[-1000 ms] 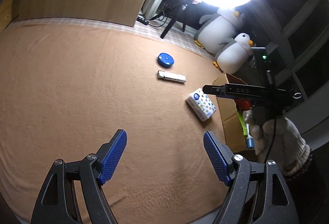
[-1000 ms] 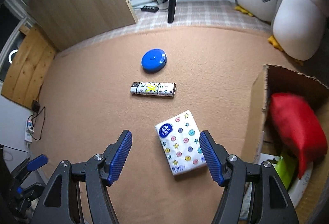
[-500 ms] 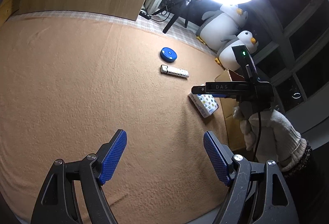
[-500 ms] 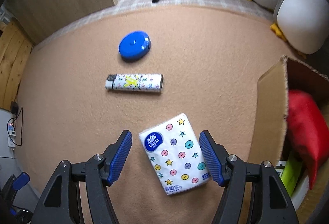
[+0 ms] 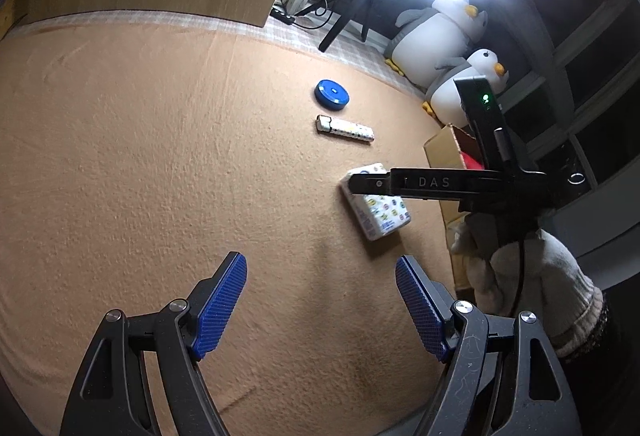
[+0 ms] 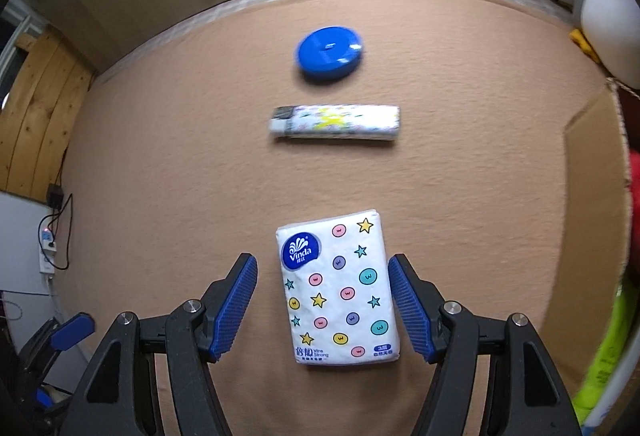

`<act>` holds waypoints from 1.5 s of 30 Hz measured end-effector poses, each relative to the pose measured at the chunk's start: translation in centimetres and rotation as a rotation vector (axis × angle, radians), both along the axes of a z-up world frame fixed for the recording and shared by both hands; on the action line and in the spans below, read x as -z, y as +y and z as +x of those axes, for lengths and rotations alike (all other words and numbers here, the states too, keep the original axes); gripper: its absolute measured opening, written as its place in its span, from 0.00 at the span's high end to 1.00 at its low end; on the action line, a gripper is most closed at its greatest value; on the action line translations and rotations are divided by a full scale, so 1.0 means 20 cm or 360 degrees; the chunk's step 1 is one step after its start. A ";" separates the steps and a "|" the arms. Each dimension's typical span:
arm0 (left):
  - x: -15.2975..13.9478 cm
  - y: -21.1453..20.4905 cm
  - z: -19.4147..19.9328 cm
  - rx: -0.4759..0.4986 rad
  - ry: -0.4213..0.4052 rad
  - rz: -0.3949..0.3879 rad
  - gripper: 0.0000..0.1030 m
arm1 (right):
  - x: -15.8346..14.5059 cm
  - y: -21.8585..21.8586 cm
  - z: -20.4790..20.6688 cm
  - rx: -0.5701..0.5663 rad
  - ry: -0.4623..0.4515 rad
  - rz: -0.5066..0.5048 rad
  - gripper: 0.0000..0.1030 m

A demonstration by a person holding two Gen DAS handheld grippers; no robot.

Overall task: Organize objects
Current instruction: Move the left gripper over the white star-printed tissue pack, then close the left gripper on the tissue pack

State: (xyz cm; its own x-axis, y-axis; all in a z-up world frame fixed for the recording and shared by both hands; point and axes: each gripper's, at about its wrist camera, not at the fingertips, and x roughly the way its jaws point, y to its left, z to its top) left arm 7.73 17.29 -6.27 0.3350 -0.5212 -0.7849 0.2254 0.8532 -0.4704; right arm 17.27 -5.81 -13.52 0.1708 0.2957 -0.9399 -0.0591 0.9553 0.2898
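Box (image 6: 592,196) already has some stuff in it, but the tissue pack (image 6: 338,286), lighter (image 6: 336,122) and blue round case (image 6: 330,54) lie on the tan mat (image 6: 160,156). Right gripper (image 6: 322,302) straddles the tissue pack, fingers spread, not squeezing yet; left gripper (image 5: 320,306) hangs wide open, empty.

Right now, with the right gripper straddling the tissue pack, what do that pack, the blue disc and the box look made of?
Tissue pack: soft glossy plastic film, printed, with slightly rounded edges. Blue disc: looks like hard smooth plastic, with a small highlight on top. Box: brown corrugated cardboard, matte, with a raw frayed edge. Right gripper: pads not touching the pack.
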 end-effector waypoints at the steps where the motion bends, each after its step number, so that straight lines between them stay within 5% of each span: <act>1: 0.01 0.00 0.01 0.0004 0.0005 0.0004 0.22 | 0.00 0.03 0.00 -0.0018 0.0005 0.0023 0.38; 14: 0.20 -0.18 0.13 0.0117 0.0114 0.0000 0.24 | -0.02 0.08 -0.03 -0.0086 0.0000 0.0110 0.38; 31: 0.36 -0.38 0.24 0.0198 0.0216 -0.0041 0.58 | 0.02 -0.01 -0.12 -0.0104 0.0066 0.0192 0.57; 45: 0.29 -0.41 0.21 0.0209 0.0121 -0.0007 0.61 | -0.03 0.02 -0.18 -0.0086 -0.0002 0.0189 0.61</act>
